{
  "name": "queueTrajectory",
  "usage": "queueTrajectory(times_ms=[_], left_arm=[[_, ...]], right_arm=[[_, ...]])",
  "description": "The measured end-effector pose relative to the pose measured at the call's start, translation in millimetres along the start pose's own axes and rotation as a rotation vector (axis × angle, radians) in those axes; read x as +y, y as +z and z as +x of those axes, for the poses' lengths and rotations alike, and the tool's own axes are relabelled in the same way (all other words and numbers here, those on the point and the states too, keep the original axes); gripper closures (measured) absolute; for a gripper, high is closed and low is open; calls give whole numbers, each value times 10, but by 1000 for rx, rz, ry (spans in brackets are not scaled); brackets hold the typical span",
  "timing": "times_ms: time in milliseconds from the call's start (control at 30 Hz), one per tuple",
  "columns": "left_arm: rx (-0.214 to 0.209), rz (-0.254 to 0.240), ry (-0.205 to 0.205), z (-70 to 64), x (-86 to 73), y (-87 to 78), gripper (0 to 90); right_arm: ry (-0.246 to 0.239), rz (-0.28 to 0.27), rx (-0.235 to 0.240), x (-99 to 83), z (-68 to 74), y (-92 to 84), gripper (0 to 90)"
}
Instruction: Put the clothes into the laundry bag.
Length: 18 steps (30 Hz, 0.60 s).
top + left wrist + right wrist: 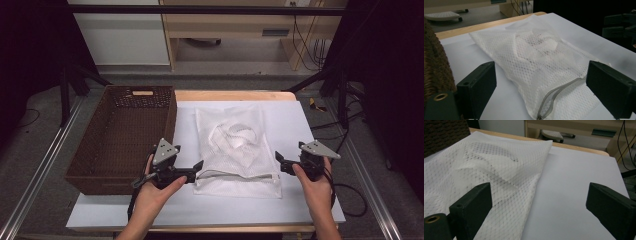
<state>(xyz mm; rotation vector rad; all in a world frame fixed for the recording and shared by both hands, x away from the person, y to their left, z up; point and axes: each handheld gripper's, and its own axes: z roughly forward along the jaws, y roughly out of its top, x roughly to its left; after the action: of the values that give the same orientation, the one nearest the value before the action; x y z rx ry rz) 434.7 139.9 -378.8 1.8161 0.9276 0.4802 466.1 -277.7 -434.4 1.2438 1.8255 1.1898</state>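
Note:
A white mesh laundry bag (235, 145) lies flat on the white table cover (295, 130), with a white garment (234, 134) inside it. Its grey zipper (235, 176) runs along the near edge and is partly undone at the left end. My left gripper (196, 171) is open at the bag's near left corner; in the left gripper view the bag (536, 55) and zipper (554, 97) lie between its spread jaws. My right gripper (280, 163) is open at the bag's near right edge, with the mesh (486, 170) in front of its left jaw.
A brown wicker basket (120, 135) stands empty to the left of the bag, right beside my left hand. Bare white cover stretches to the right of the bag. The table's wooden far edge (235, 95) lies beyond, with furniture and cables on the floor behind.

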Motion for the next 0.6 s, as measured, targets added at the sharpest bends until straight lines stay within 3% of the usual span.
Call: queueTrajectory(times_ms=[600], left_arm=[[85, -16, -49, 453, 121, -360, 88]], right_arm=[[38, 1, -46, -55, -226, -53, 69]])
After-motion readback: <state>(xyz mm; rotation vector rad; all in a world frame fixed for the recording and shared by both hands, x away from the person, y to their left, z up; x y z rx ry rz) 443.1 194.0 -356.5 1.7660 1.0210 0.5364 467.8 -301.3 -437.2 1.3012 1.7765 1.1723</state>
